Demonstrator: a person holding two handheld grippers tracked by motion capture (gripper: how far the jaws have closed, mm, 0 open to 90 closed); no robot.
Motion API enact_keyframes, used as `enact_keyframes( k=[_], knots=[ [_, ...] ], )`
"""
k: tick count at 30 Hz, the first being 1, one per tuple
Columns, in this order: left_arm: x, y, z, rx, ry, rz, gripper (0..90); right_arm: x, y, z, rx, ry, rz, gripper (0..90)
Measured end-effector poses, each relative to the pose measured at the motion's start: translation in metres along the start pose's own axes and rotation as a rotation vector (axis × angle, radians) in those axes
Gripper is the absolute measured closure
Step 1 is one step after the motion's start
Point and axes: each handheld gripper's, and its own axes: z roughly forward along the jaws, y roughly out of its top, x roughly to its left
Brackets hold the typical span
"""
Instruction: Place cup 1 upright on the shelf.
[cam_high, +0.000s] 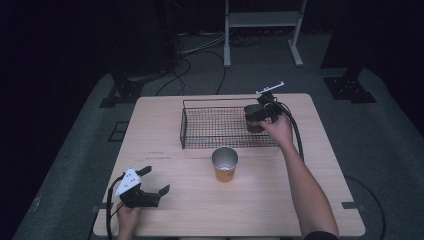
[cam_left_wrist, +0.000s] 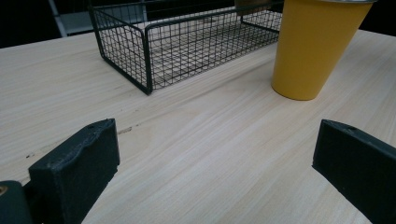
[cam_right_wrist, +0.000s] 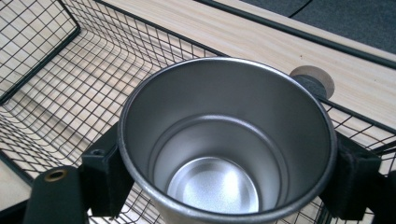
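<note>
- Cup, brown on the outside (cam_high: 254, 120), steel-lined within (cam_right_wrist: 224, 154): it sits clamped between the jaws of the right gripper (cam_high: 260, 114), which press on its two sides just under the rim. It hangs upright over the right end of the wire basket (cam_high: 200, 137), with the mesh floor directly below it; whether its base touches the mesh I cannot tell.
- Progress, as I judge it: this cup is carried into the basket but not yet let go. Setting it down and releasing it are left.
- Left gripper (cam_high: 147, 192): it rests low near the table's front left, jaws spread wide with nothing between them, only bare wooden table (cam_left_wrist: 201, 154) ahead of it.
- Yellow cup (cam_left_wrist: 317, 46): it stands upright on the table ahead of the left gripper and a little to its right, outside the basket, just short of its near wall. It looks like the next one to go in.
- Count: two cups, one basket, two grippers, one table.
</note>
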Motion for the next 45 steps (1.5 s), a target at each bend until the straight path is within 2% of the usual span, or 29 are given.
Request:
enact_keyframes(
  k=[4, 10, 15, 29, 36, 45],
  knots=[
    [0.0, 0.0, 0.0, -0.001, 0.0, 0.0, 0.0, -0.005, -0.004, 0.004, 0.009, -0.009, 0.021, 17.6],
    [0.0, 0.0, 0.0, -0.001, 0.001, 0.0, 0.0, -0.01, -0.007, 0.009, 0.028, -0.021, 0.026, 17.6],
    [0.0, 0.0, 0.0, -0.001, 0.0, 0.0, 0.0, -0.01, -0.009, 0.012, 0.038, -0.02, 0.035, 17.6],
    [0.0, 0.0, 0.0, -0.001, -0.001, -0.001, 0.0, -0.002, -0.01, 0.025, 0.079, -0.057, -0.001, 17.2],
    [0.0, 0.0, 0.0, -0.002, -0.001, -0.001, 0.0, 0.001, -0.012, 0.029, 0.109, -0.07, -0.042, 16.4],
    [0.0, 0.0, 0.0, -0.003, -0.001, 0.0, 0.0, -0.001, -0.018, 0.026, 0.113, -0.063, -0.028, 15.0]
  ],
)
